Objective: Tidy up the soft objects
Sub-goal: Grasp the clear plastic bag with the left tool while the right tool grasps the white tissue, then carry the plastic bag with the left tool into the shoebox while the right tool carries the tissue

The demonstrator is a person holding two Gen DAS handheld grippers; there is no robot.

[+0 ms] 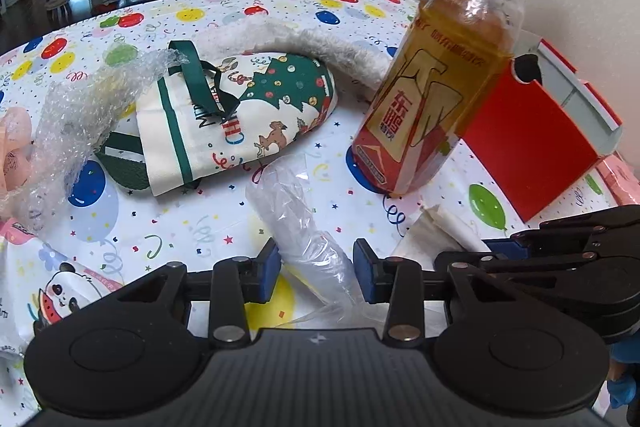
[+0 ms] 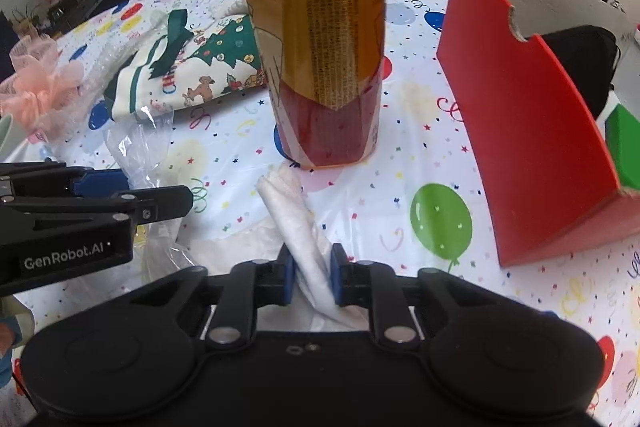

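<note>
Our right claw is pinching a rolled white paper-like wad that lies on the bench just in front of the tea bottle; its blue pads press the roll from both sides. Our left claw straddles a crumpled clear plastic bag lying nearby; the jaws stand partly apart with the film bunched between them, and we cannot tell for sure that the pads bite it.

We judge the task barely begun. The red box stands open to the right, with something dark and a green block inside, and none of the soft things appears to have gone into it. Still loose on the bench are the Christmas-print cloth bag, the bubble wrap, a fluffy white strip behind the bag, a pink mesh puff and a panda-print packet at the near left edge.

As for writing, the left claw's side reads "GenRobot.AI" in the right wrist view. The bottle label carries large red Chinese characters and a block of small print that we cannot read. The cloth bag shows part of a word, "CH…", in red.
</note>
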